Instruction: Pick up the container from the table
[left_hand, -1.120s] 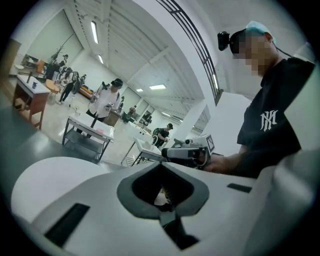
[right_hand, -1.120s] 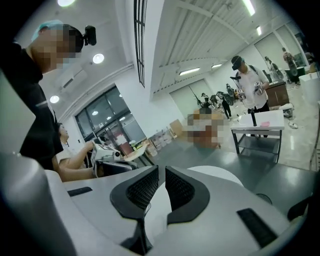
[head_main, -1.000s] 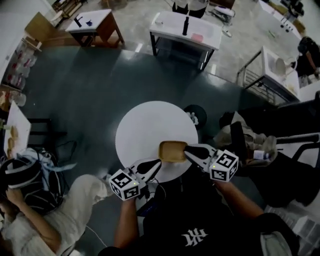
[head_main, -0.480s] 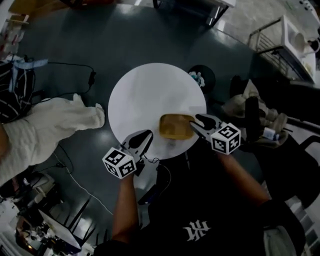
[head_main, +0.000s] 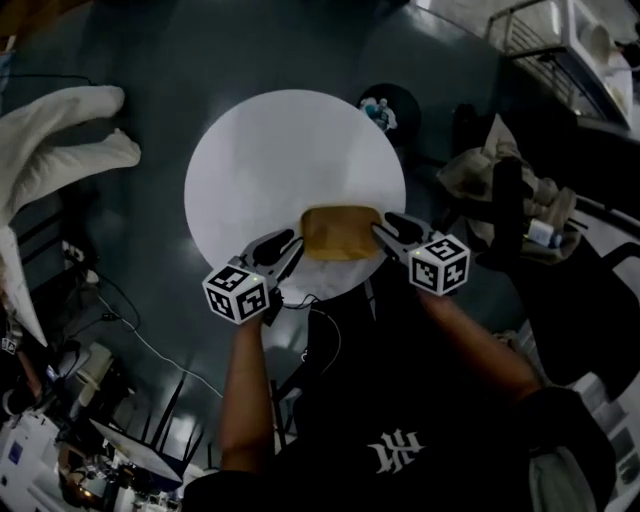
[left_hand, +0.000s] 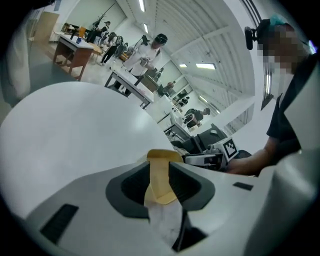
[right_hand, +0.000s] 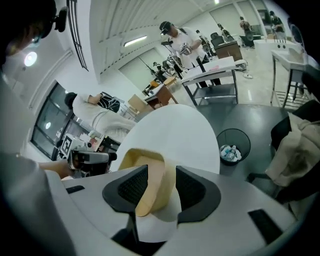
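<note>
Looking down from my head camera, the tan container (head_main: 340, 232) sits at the near edge of the round white table (head_main: 290, 150). My left gripper (head_main: 290, 243) is at its left end and my right gripper (head_main: 382, 226) is at its right end. Along my left gripper's jaws, which have just been opening, the container's thin wall stands in the gap between the pads; I read them as released, not squeezing. Along my right gripper's jaws, which have also just been opening, the container's rounded rim lies between the pads with space on the right pad's side, so nothing is clamped. A waste bin (right_hand: 231, 145) stands on the floor beyond the table.
</note>
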